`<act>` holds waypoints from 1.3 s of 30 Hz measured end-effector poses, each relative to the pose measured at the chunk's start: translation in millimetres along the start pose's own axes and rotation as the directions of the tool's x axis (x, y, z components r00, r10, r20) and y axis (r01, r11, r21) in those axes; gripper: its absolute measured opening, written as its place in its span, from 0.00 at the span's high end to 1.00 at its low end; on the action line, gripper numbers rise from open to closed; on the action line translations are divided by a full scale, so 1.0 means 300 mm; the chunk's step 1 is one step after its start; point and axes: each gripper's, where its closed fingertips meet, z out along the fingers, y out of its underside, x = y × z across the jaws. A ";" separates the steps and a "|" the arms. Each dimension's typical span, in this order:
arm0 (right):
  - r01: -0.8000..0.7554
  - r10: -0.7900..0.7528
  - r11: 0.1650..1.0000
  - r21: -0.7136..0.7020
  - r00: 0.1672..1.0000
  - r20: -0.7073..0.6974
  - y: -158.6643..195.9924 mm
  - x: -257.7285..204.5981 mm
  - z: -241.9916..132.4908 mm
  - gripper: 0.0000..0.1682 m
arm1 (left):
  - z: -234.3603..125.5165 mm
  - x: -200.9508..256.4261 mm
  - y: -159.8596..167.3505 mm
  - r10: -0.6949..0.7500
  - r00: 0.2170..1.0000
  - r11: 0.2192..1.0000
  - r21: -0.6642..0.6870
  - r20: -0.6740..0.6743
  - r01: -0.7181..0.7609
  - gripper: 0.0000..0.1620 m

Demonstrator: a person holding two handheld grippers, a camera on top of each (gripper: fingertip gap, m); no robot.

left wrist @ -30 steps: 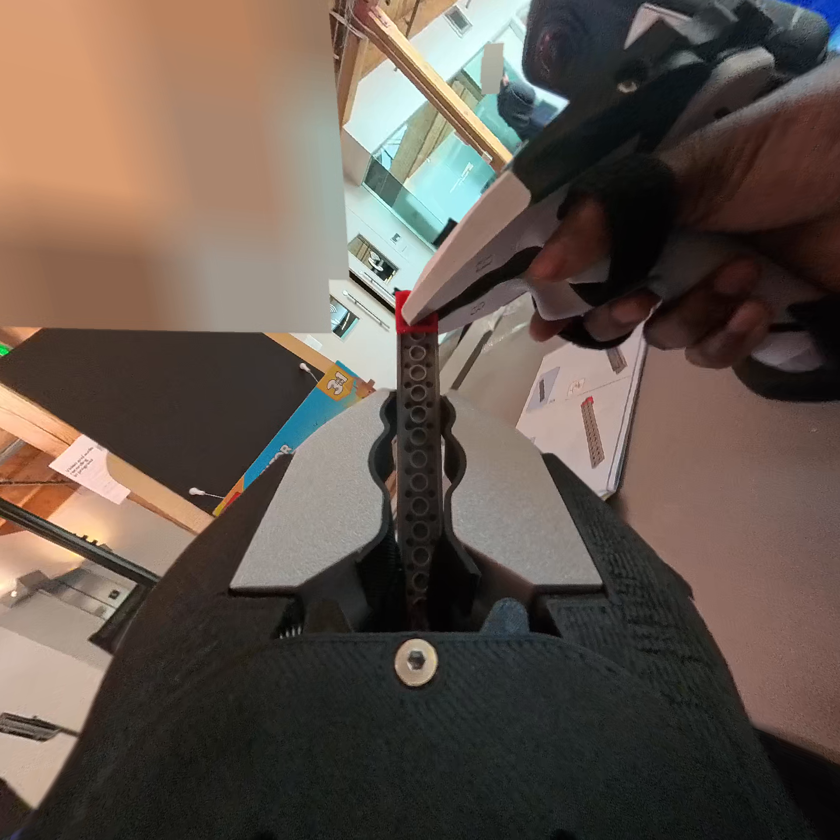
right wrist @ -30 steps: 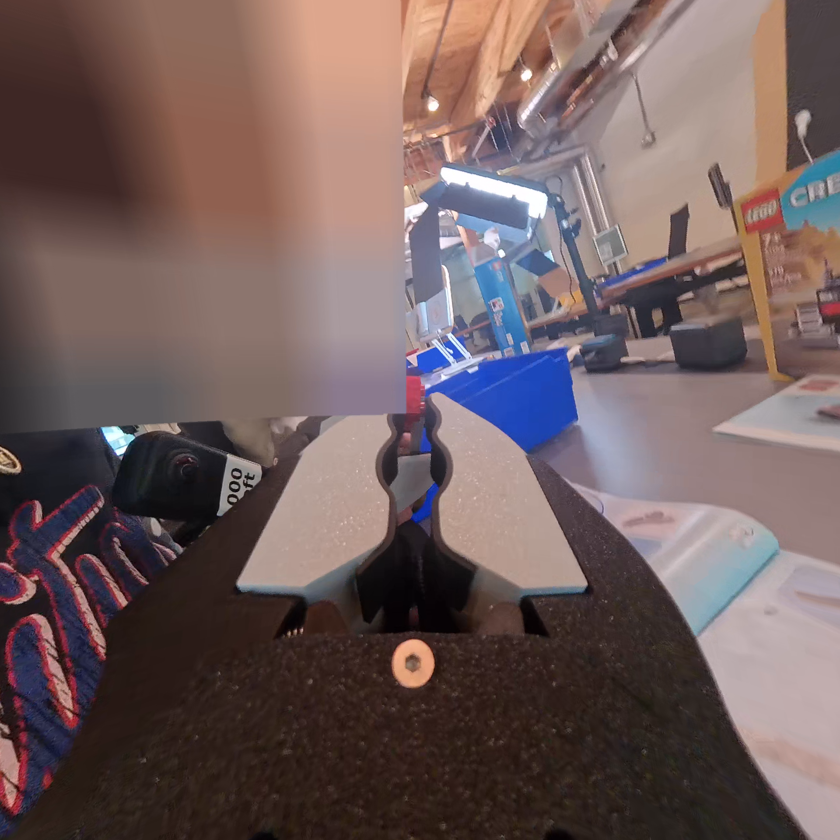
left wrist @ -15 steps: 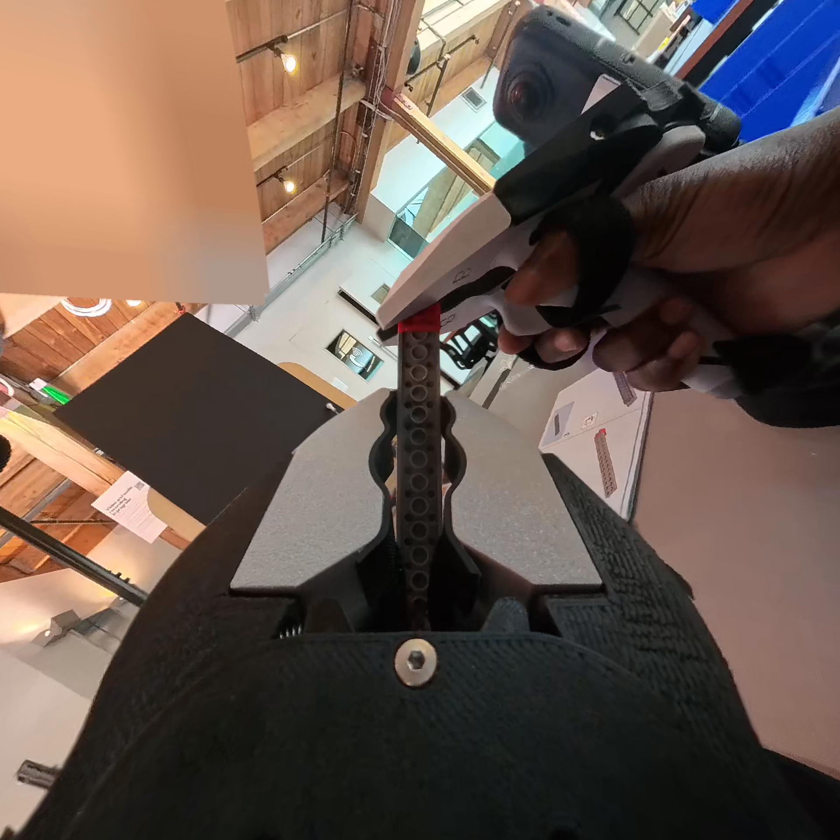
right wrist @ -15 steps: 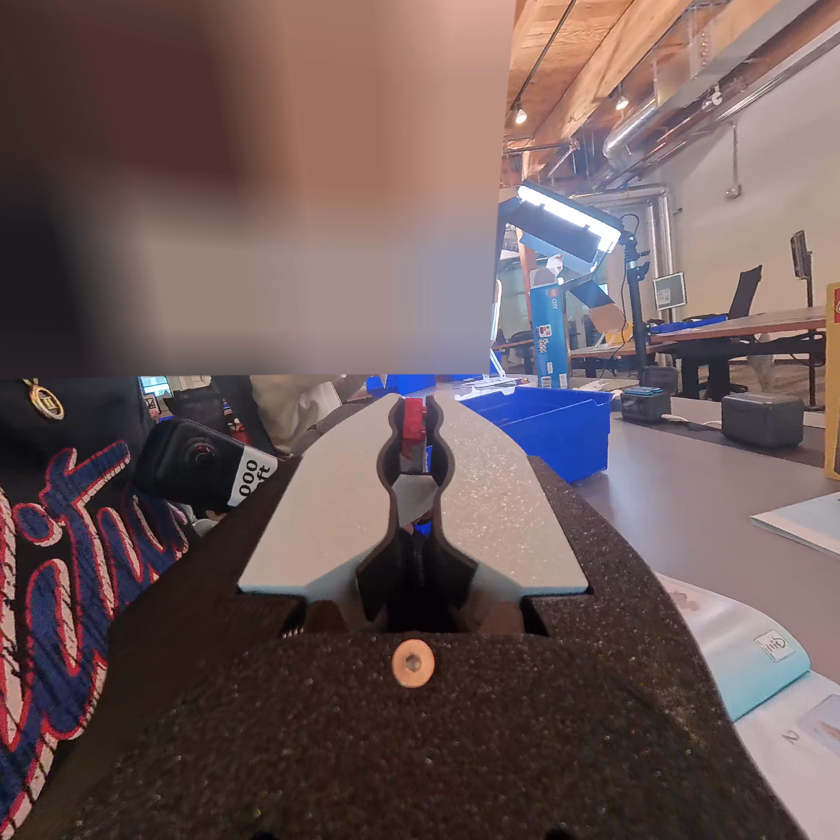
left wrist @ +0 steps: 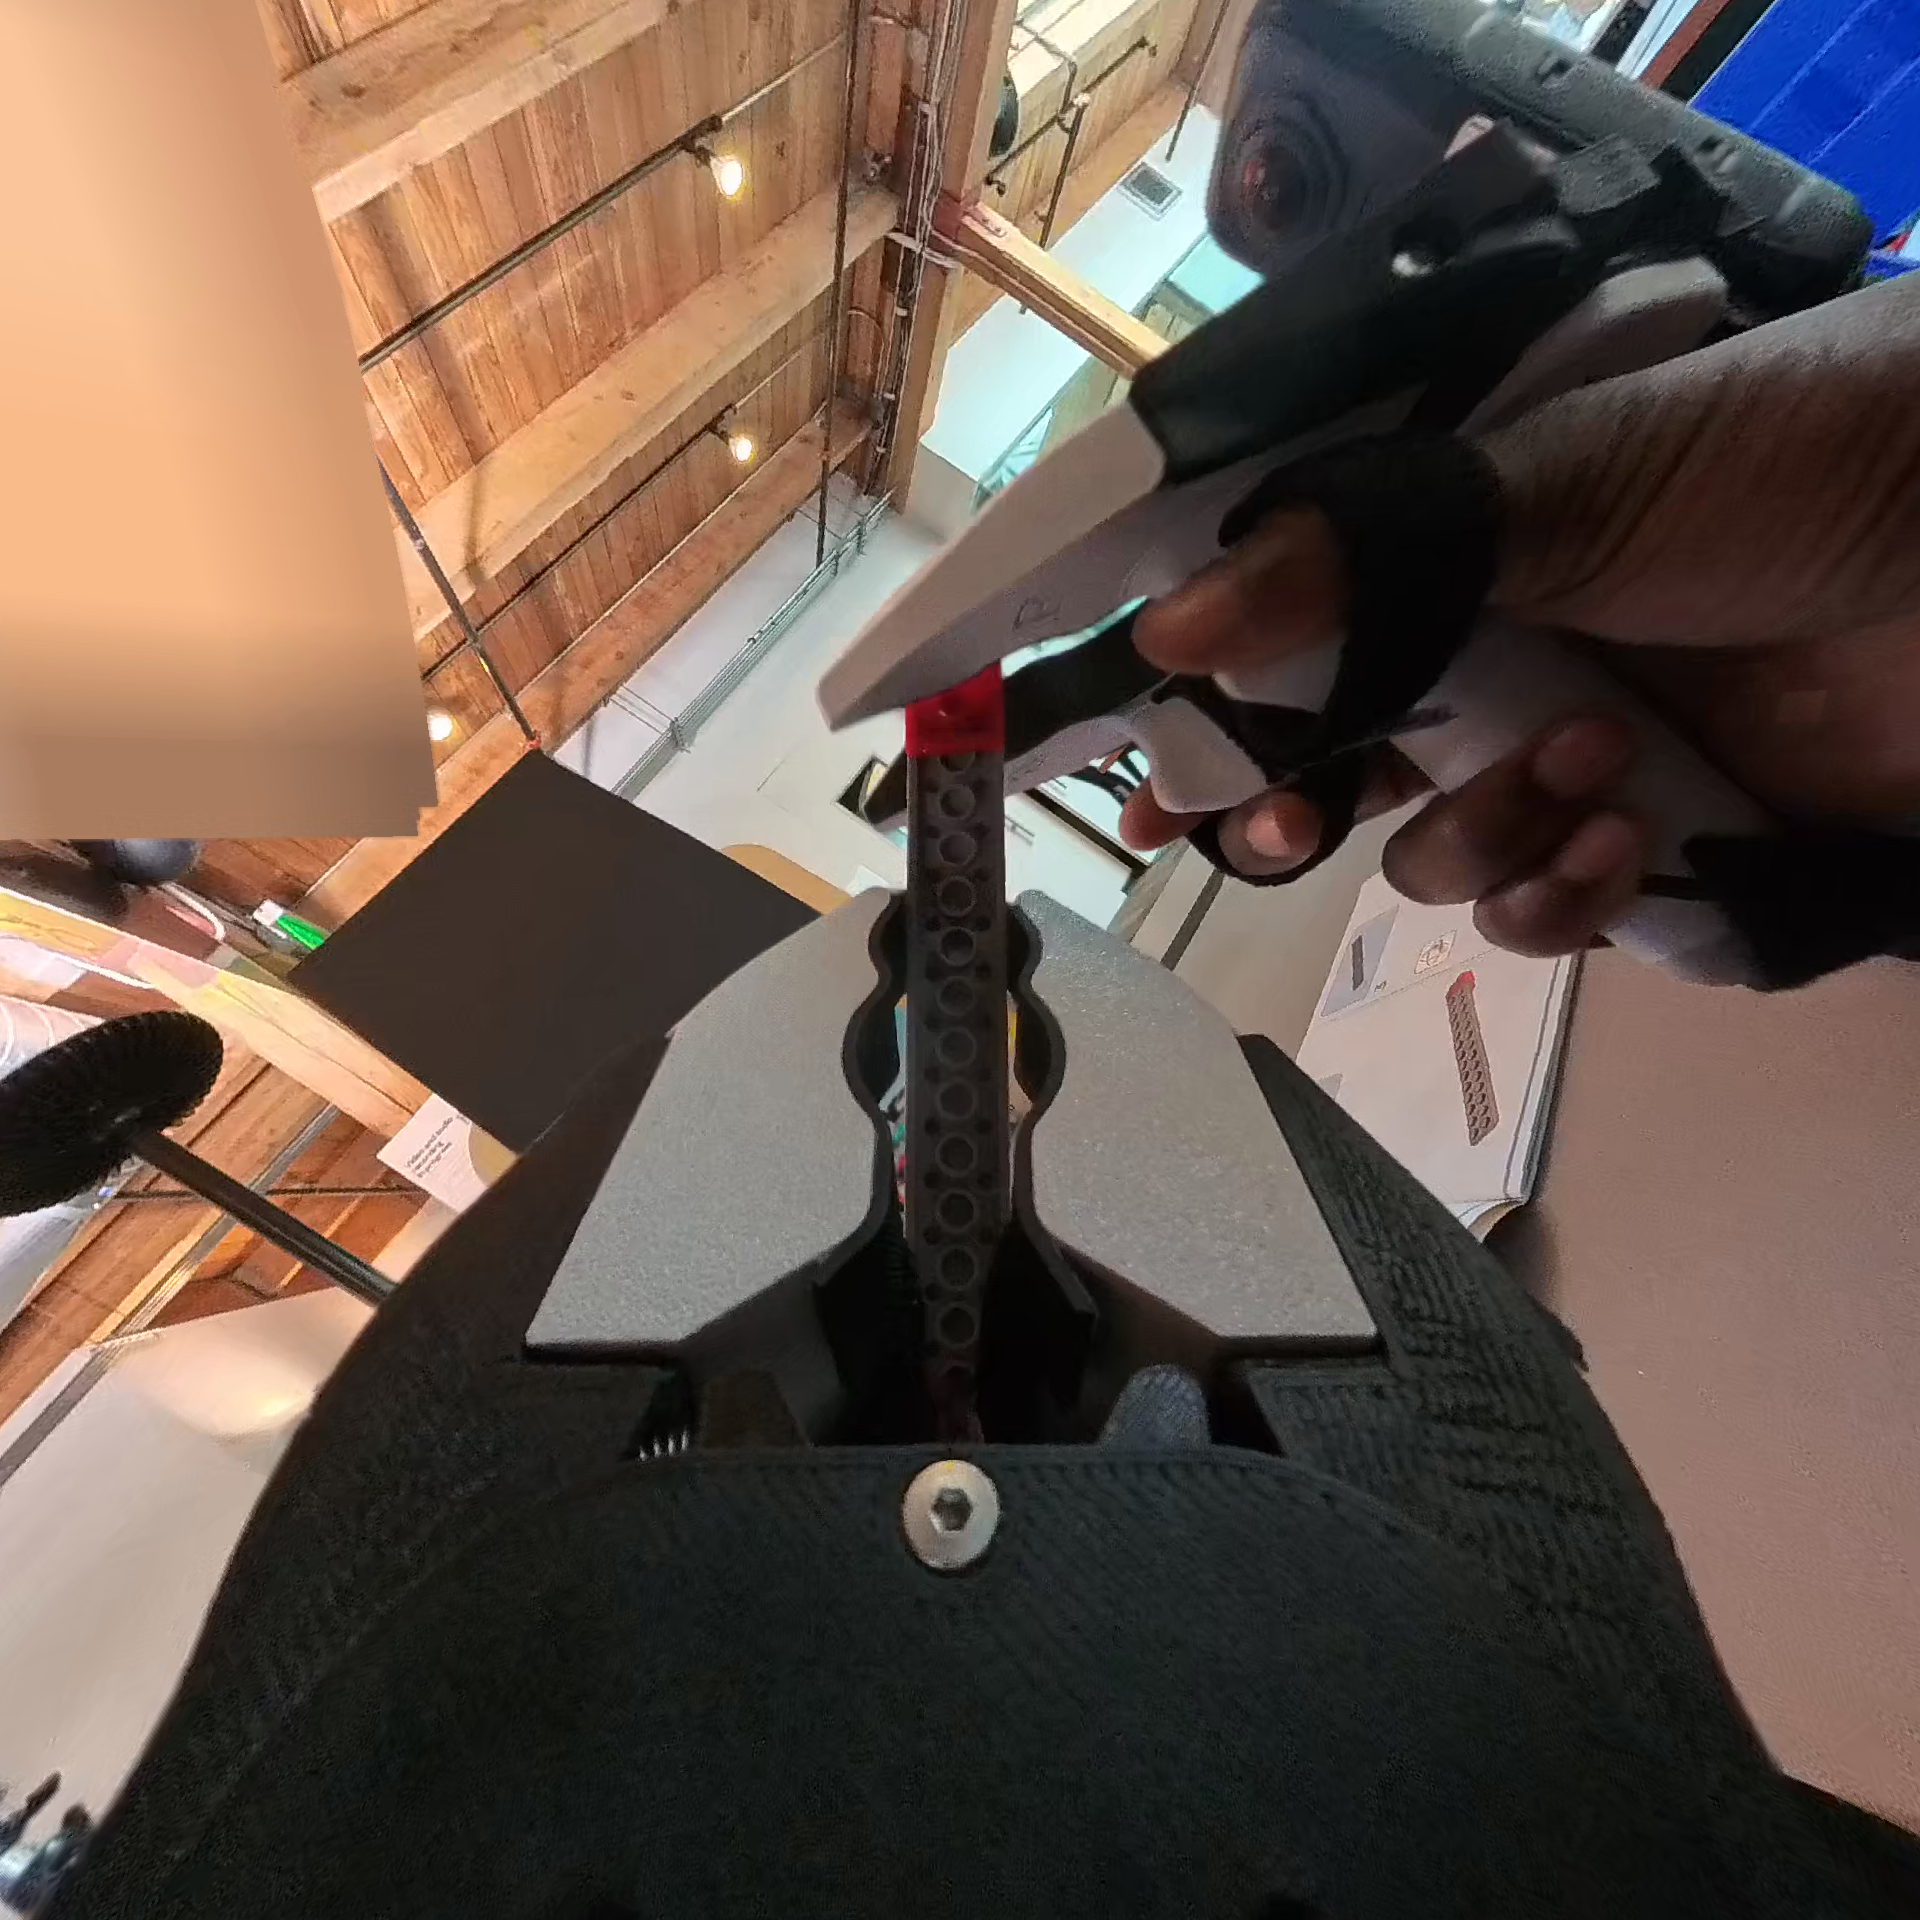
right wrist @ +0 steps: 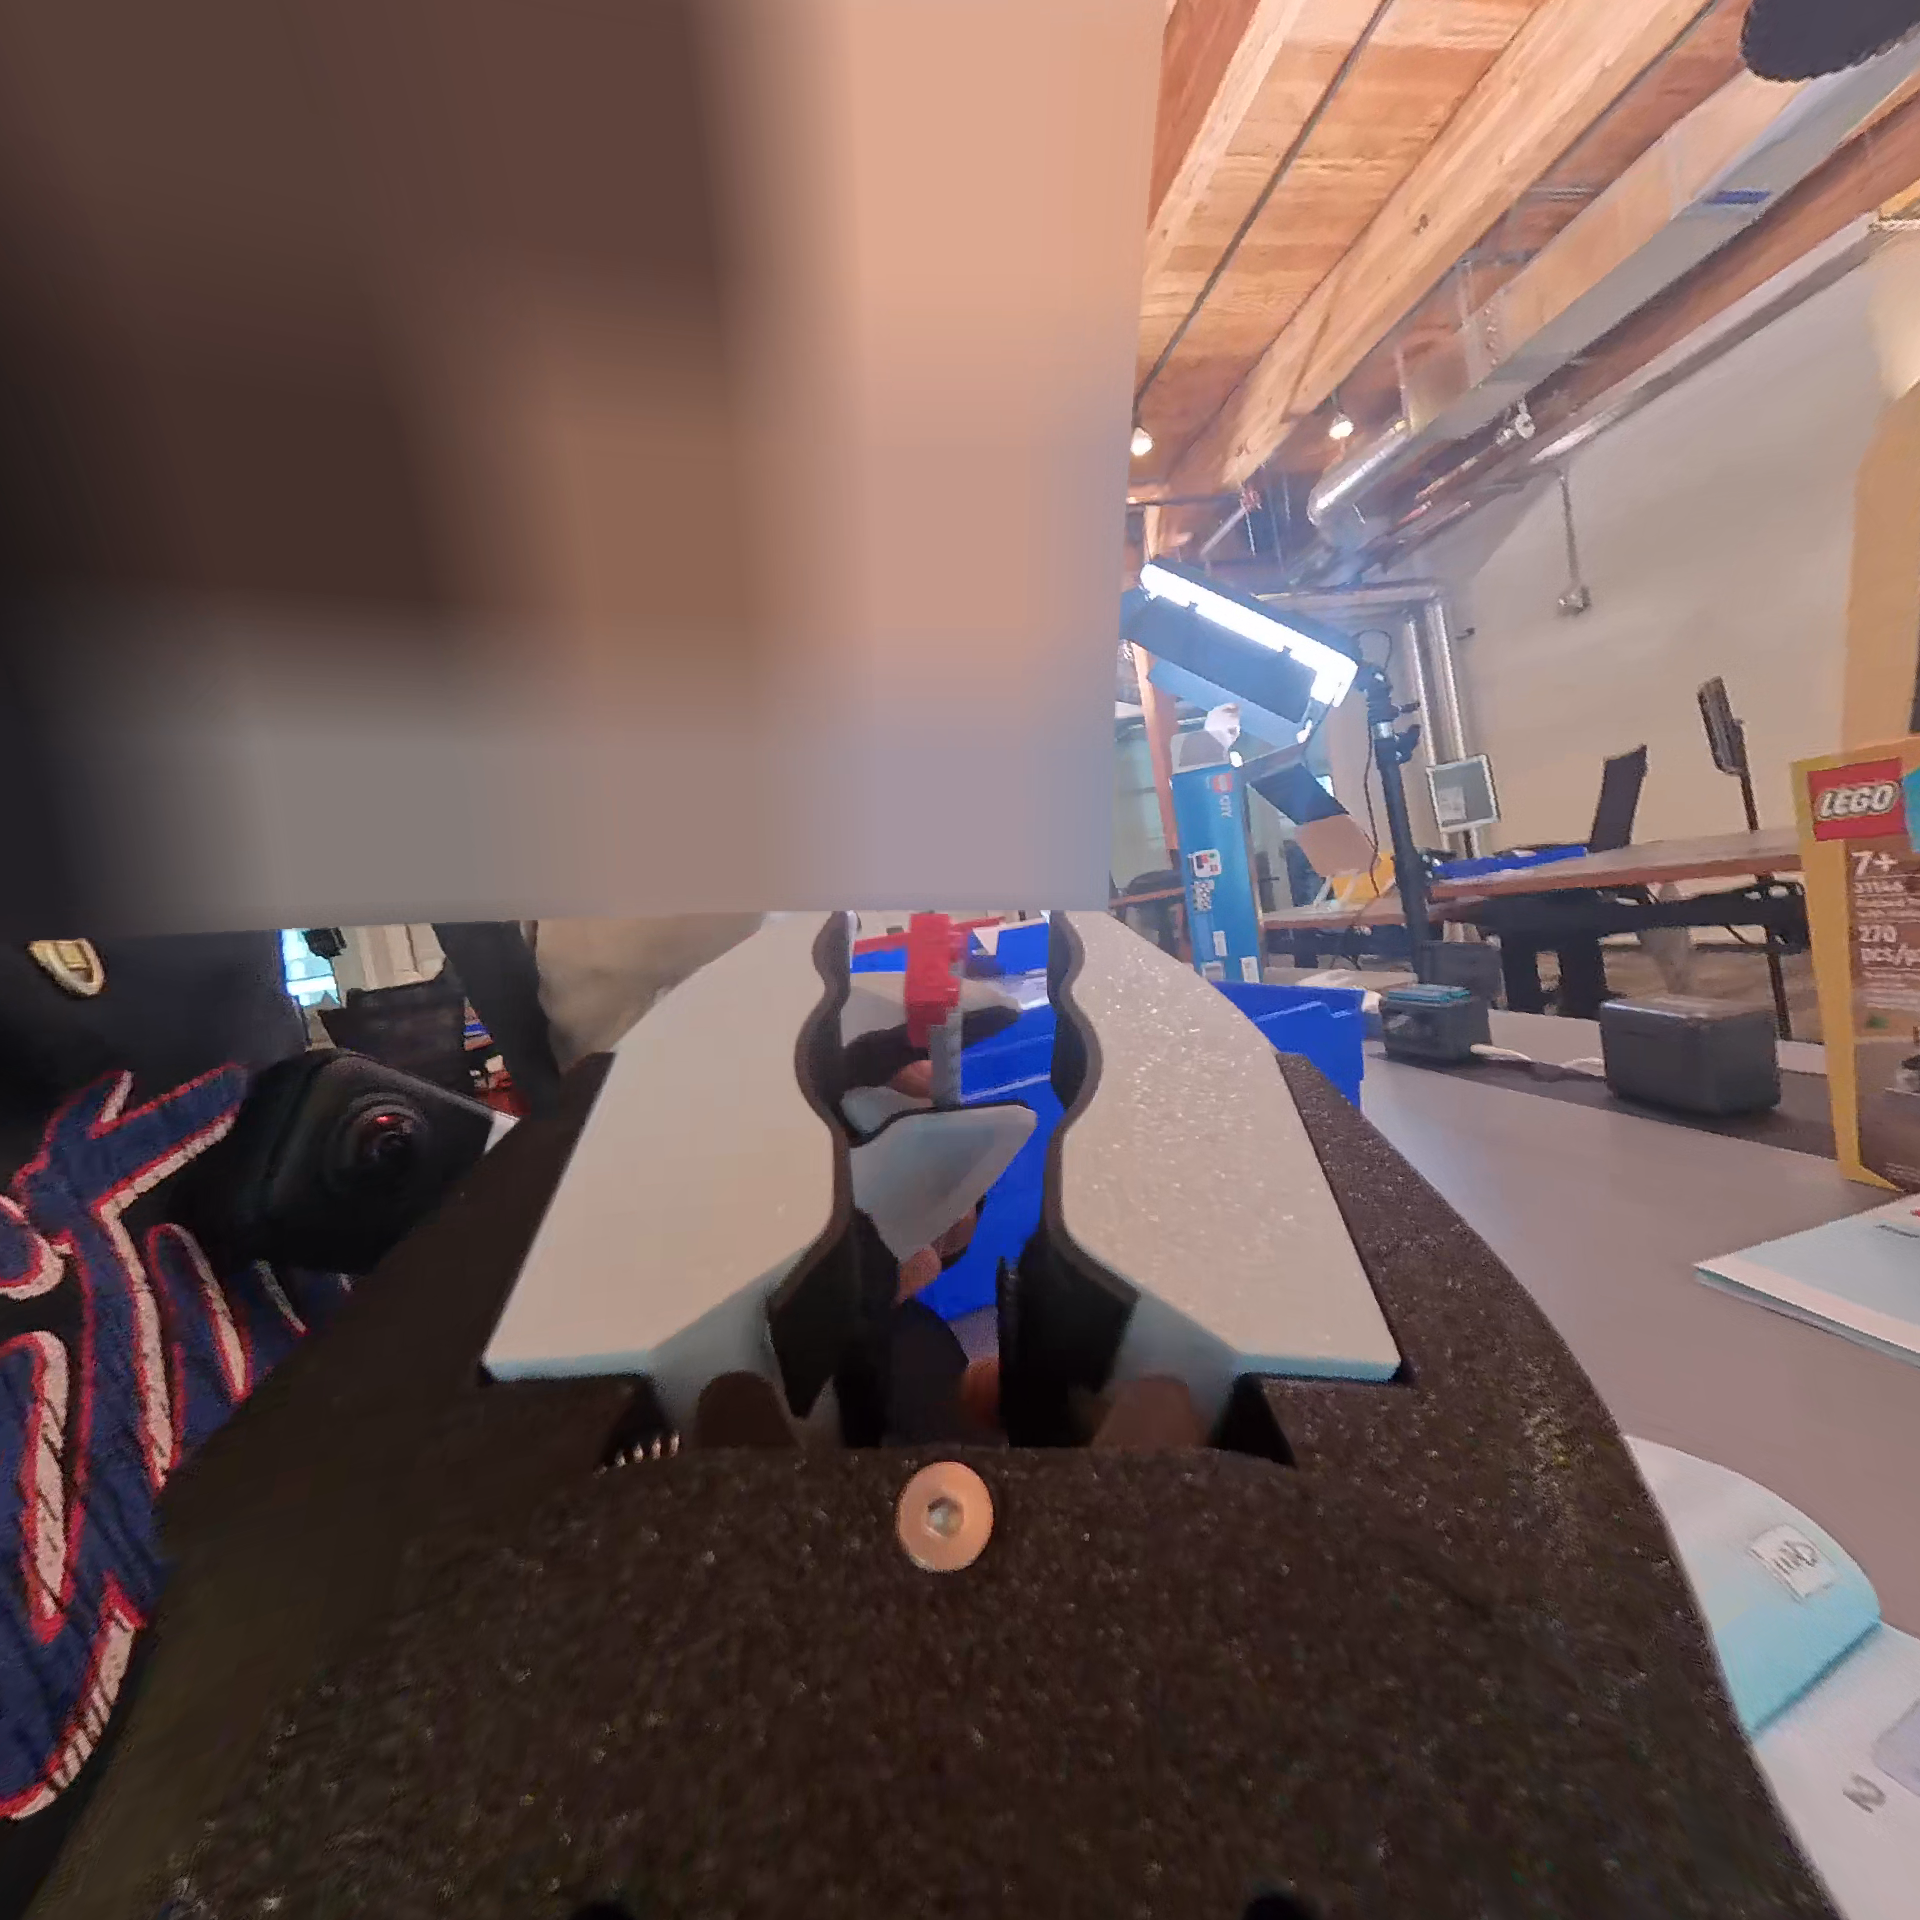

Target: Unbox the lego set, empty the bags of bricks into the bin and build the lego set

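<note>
While the long dark grey plate (left wrist: 954, 1039) stands clamped edgewise between the closed fingers of the left gripper (left wrist: 951, 935), its far end carries a small red brick (left wrist: 954, 722), and the right gripper (right wrist: 940, 1023) has its fingers parted around that brick, not pinching. A hard or skewed push could, I judge, lever the plate out of the clamp or pop the brick off. Whether the brick is fully seated cannot be told; the right fingertip (left wrist: 935, 644) covers its top. On the right, an instruction booklet (left wrist: 1455, 1049) lies cut off by the hand (left wrist: 1621, 665); beyond, a blue bin (right wrist: 1288, 1049) is half hidden.
</note>
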 end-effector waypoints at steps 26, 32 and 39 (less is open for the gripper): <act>0.091 -0.087 0.986 -0.141 0.996 0.034 0.030 0.014 -0.012 0.95 | -0.002 0.027 -0.024 -0.341 0.923 0.937 0.021 -0.178 0.350 0.88; 0.240 -0.173 0.917 -0.319 0.959 0.223 0.027 -0.004 -0.047 0.95 | -0.010 -0.004 -0.054 -0.764 0.429 0.565 -0.179 -0.481 0.806 0.80; 0.295 -0.171 0.895 -0.335 0.919 0.355 0.035 -0.070 -0.036 0.95 | 0.003 0.109 -0.077 -0.600 0.554 0.751 -0.166 -0.577 0.640 0.95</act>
